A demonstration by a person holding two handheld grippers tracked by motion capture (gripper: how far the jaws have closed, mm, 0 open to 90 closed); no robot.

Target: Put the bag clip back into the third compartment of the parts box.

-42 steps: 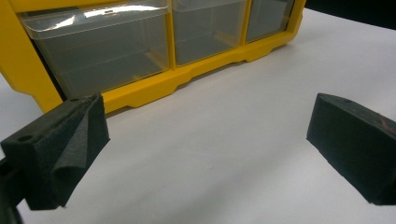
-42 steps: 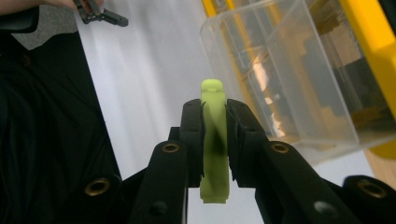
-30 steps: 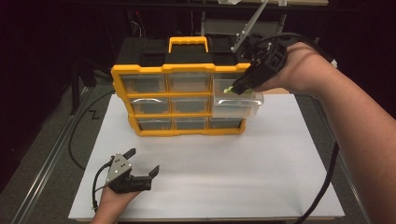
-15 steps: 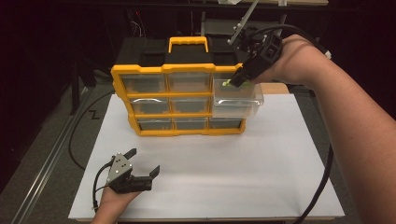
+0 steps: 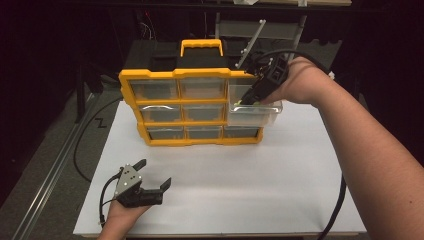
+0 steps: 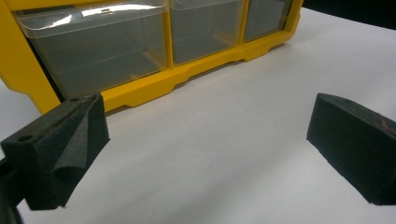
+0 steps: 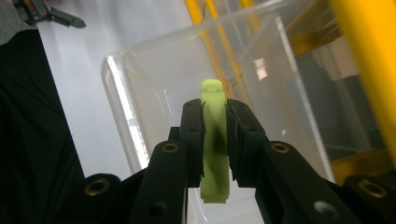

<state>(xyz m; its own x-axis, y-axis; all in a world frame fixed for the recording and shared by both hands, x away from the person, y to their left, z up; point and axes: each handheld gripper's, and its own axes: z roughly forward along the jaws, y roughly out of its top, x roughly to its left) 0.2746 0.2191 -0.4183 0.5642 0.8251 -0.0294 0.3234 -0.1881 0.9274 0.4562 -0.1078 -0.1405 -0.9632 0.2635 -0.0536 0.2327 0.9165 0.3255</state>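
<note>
In the high view, a yellow organizer [image 5: 192,107] with clear drawers stands at the back of the white desk [image 5: 240,175]. Its right drawer [image 5: 254,112] in the middle row is pulled out. The right tool [image 5: 246,100] points down into this open drawer and holds a green piece [image 5: 240,103] at the drawer's rim. The left tool [image 5: 152,175] rests near the front edge of the desk, well apart from the organizer, with its jaws apart and nothing between them.

In the left gripper view, the two black jaws stand wide apart over the bare desk [image 6: 224,154]. The bottom row of the organizer [image 6: 140,88] is ahead of them.

In the right gripper view, the right tool [image 7: 215,119] is clamped on the green piece [image 7: 215,140], which stands upright between the pads. The piece is over the inside of the clear drawer [image 7: 140,93].
</note>
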